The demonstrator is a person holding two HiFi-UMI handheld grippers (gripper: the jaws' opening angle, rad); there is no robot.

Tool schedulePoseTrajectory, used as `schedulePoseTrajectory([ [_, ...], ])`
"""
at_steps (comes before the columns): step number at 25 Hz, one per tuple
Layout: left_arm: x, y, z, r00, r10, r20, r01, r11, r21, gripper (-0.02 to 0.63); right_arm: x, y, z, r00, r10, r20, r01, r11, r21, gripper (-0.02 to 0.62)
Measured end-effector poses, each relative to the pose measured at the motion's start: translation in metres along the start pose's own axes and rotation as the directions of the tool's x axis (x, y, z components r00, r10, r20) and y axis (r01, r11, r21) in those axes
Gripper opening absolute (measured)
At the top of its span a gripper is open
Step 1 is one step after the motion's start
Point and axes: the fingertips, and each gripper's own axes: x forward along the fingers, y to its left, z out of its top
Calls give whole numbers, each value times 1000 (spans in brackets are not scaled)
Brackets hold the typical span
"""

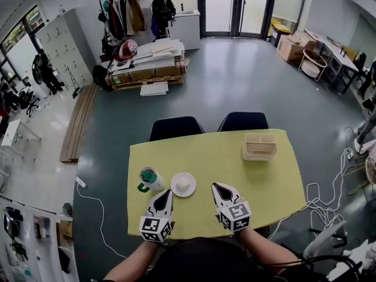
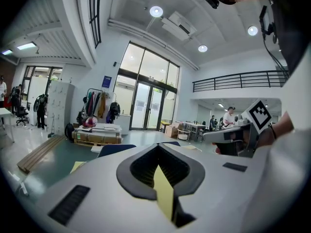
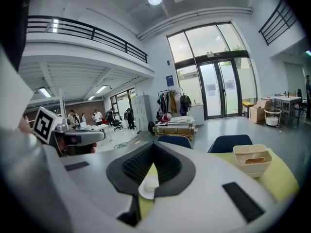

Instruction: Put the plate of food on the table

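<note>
place: open-plan lab/office hall, not a home
entrance: tall glass doors [image 1: 238, 7]
upper level: mezzanine railing [image 3: 87, 33], high ceiling with spotlights
storage: lockers [image 1: 61, 54], clothes rack [image 1: 123, 10], loaded pallet [image 1: 150, 63], cardboard box [image 1: 289, 47]
floor: grey, cables [image 1: 329, 192] trailing
work area: yellow table [image 1: 264, 181], desks with people [image 3: 92, 123]

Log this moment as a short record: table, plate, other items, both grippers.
table: yellow-green, two dark chairs behind
plate: white, on the table, pale food on it
cup: green-lidded, left of plate
basket: beige, far right of table
left gripper: jaws shut, empty, near plate's near-left edge
right gripper: jaws shut, empty, right of plate
</note>
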Motion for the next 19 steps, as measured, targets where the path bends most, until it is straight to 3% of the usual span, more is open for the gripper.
schedulePoseTrajectory([
  [19,-4,2,-8,1000,11,-2,-11,1000,-6,8,-2,-2,-7,1000,-24,-9,24,999,35,11],
])
